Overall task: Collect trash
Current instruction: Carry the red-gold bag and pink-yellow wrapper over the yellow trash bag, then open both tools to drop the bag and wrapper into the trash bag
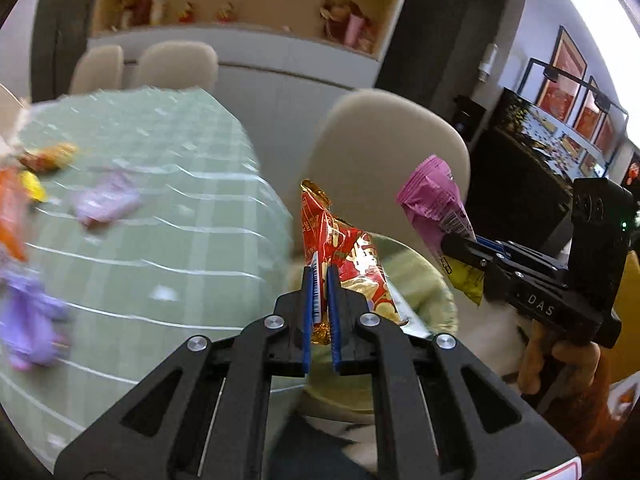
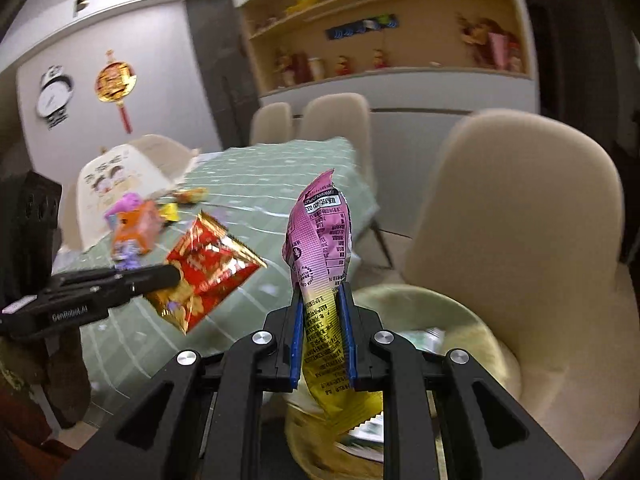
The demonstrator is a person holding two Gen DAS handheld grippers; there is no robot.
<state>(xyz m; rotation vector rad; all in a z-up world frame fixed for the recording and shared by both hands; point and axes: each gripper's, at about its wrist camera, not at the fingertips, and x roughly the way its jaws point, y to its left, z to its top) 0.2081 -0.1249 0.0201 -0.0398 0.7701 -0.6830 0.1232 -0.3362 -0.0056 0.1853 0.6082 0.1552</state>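
Observation:
My left gripper [image 1: 321,276] is shut on a red and gold snack wrapper [image 1: 352,256], held upright above a pale green bin [image 1: 436,280]. The same wrapper [image 2: 208,268] hangs from the left gripper [image 2: 170,274] in the right wrist view. To its right, my right gripper [image 2: 322,292] is shut on a pink and yellow wrapper [image 2: 320,240], over the bin [image 2: 472,320]. From the left wrist view that pink wrapper [image 1: 436,208] sticks up out of the right gripper [image 1: 454,242]. Paper scraps lie inside the bin.
A table with a green checked cloth [image 1: 160,208] lies to the left, with several wrappers on it: orange [image 1: 10,216], lilac [image 1: 106,200], purple [image 1: 28,320]. A beige chair [image 2: 520,220] stands behind the bin. Two more chairs [image 2: 312,120] and a shelf [image 2: 380,20] stand farther back.

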